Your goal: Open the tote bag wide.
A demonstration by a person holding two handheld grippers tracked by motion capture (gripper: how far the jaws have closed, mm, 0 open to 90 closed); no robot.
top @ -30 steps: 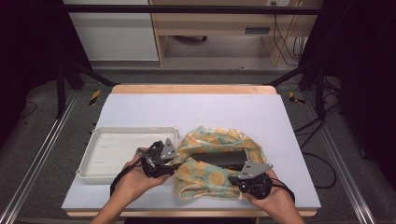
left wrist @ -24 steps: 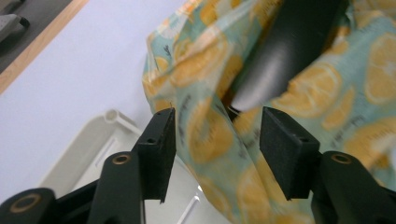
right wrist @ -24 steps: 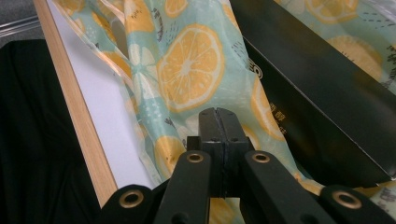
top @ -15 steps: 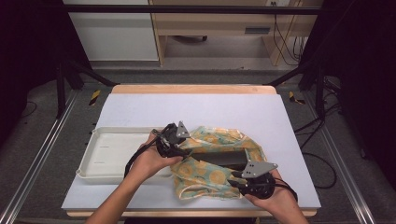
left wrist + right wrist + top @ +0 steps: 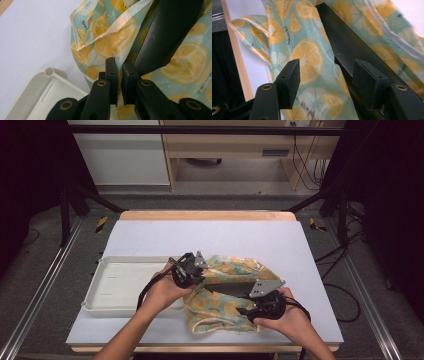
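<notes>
Here, a crumpled fabric bag (image 5: pixel 226 296) printed with orange slices on pale green is lying on the near middle of the white table (image 5: pixel 240 235), just beside a shallow white tray (image 5: pixel 107 285) that is sitting to its left. A flat black board (image 5: pixel 227 288) is lying amid the folds of the bag, partly covered by them.

The left tool (image 5: pixel 192 272) is sitting at the bag's left edge, over the tray's right end, with a hand (image 5: pixel 162 292) wrapping around it. In the left gripper view its jaws are pressing nearly together, pinching a fold of the bag (image 5: pixel 110 37) next to the black board (image 5: pixel 170 30), with the tray's corner (image 5: pixel 50 75) showing below.

The right tool (image 5: pixel 252 307) is resting at the bag's near right side, held by the other hand (image 5: pixel 290 317). In the right gripper view its jaws are standing spread apart, with the printed cloth (image 5: pixel 307 60) and the edge of the board (image 5: pixel 352 47) lying between them, not gripped.
</notes>
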